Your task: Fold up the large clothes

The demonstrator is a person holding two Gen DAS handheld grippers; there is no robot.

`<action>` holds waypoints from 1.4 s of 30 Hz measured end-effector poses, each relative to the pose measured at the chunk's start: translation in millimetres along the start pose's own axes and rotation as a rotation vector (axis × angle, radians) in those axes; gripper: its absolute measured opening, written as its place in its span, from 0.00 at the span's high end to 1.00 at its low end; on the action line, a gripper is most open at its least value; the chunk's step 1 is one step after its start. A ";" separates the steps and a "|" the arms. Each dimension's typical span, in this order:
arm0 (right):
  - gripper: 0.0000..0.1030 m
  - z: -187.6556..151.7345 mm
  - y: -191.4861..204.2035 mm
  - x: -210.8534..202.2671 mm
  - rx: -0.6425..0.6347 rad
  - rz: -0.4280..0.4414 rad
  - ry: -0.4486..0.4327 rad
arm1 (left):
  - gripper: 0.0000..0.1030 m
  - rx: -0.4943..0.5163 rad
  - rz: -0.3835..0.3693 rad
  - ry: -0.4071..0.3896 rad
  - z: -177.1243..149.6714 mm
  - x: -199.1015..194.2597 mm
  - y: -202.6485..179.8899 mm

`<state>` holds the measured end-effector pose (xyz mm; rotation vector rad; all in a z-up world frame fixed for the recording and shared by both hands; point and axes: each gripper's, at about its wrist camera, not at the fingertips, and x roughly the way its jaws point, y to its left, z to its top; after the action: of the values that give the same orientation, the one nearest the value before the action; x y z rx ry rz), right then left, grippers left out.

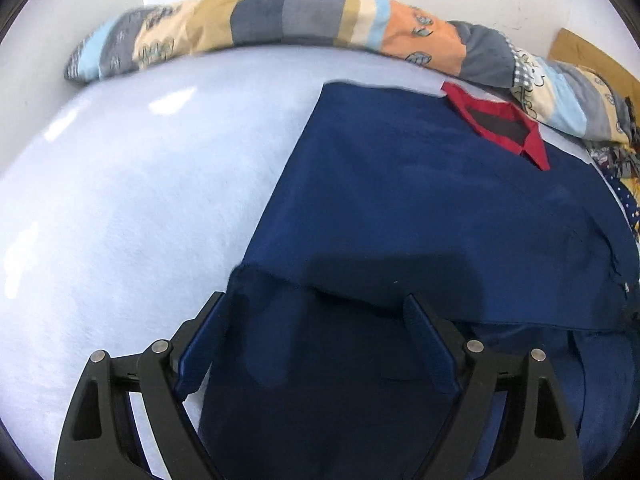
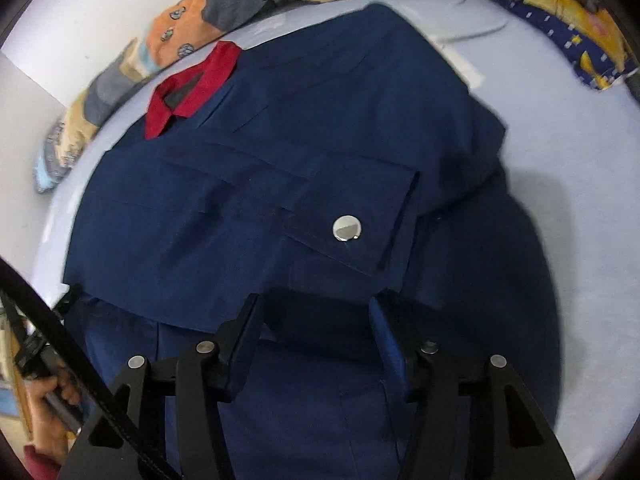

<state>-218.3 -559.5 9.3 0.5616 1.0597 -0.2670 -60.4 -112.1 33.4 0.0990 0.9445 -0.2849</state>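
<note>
A large navy blue jacket [image 1: 420, 200] with a red collar [image 1: 500, 120] lies partly folded on a pale blue sheet [image 1: 140, 200]. My left gripper [image 1: 316, 308] stands open just above the jacket's lower left part, its left finger at the cloth's edge and nothing clamped. In the right wrist view the jacket [image 2: 240, 200] has a sleeve laid across it, and the cuff carries a silver snap [image 2: 347, 228]. My right gripper [image 2: 314, 308] hangs half wide over the folded edge below that cuff. Its pads are apart and press on no cloth that I can see.
A rolled patchwork quilt [image 1: 280, 20] runs along the white wall behind the jacket. More patterned bedding [image 2: 572, 28] lies at the far right. A person's hand [image 2: 48, 396] and a black strap [image 2: 60, 332] show at the lower left of the right wrist view.
</note>
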 end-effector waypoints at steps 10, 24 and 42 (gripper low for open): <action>0.30 -11.9 46.9 -5.7 -0.213 -0.092 -0.049 | 0.15 0.187 0.022 -0.008 -10.1 -1.1 -79.8; 0.26 -55.3 67.3 -47.5 -0.298 0.000 -0.109 | 0.14 0.114 0.005 -0.068 -70.0 -89.5 -89.4; 0.03 -158.0 104.9 -2.5 -0.394 -0.136 -0.130 | 0.00 0.193 0.076 -0.099 -172.0 -87.8 -117.7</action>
<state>-288.5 -384.9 -14.4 0.1164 0.9922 -0.2033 -277.1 -171.8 8.7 0.2950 0.8116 -0.3073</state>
